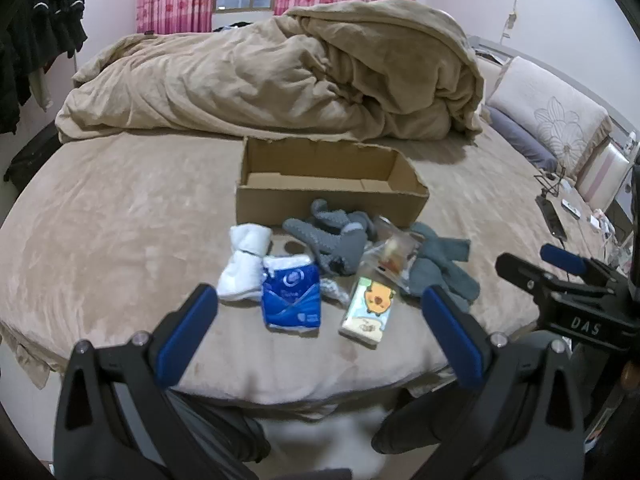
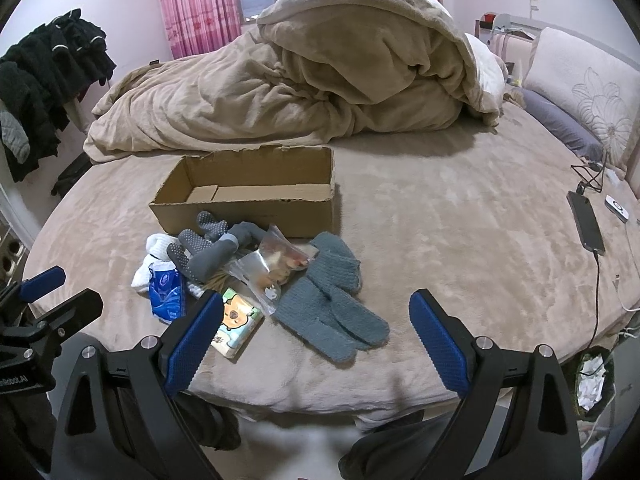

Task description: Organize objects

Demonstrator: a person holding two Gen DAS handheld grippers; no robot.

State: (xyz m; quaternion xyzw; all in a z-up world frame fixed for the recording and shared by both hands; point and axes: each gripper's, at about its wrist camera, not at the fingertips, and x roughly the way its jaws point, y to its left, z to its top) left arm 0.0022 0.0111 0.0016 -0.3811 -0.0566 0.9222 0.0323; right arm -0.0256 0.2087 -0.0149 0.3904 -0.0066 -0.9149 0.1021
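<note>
An open empty cardboard box [image 1: 328, 196] [image 2: 256, 200] sits on the bed. In front of it lie white socks [image 1: 244, 264], a blue tissue pack [image 1: 292, 296] [image 2: 166, 290], a cartoon tissue pack [image 1: 370, 312] [image 2: 236, 328], dark grey dotted gloves [image 1: 332, 240] [image 2: 208, 250], a clear snack bag [image 1: 394, 254] [image 2: 272, 268] and blue-grey knit gloves [image 1: 440, 268] [image 2: 332, 304]. My left gripper [image 1: 316, 340] is open and empty, just short of the tissue packs. My right gripper [image 2: 316, 340] is open and empty, just short of the knit gloves; it also shows in the left wrist view [image 1: 540, 264].
A heaped beige duvet [image 1: 280, 76] [image 2: 304, 72] lies behind the box. Pillows [image 2: 580, 92] sit at the right. A phone on a cable [image 2: 586, 224] lies on the bed's right side. Dark clothes [image 2: 44, 76] hang at the left. The bed's front edge [image 2: 320, 396] is just below the grippers.
</note>
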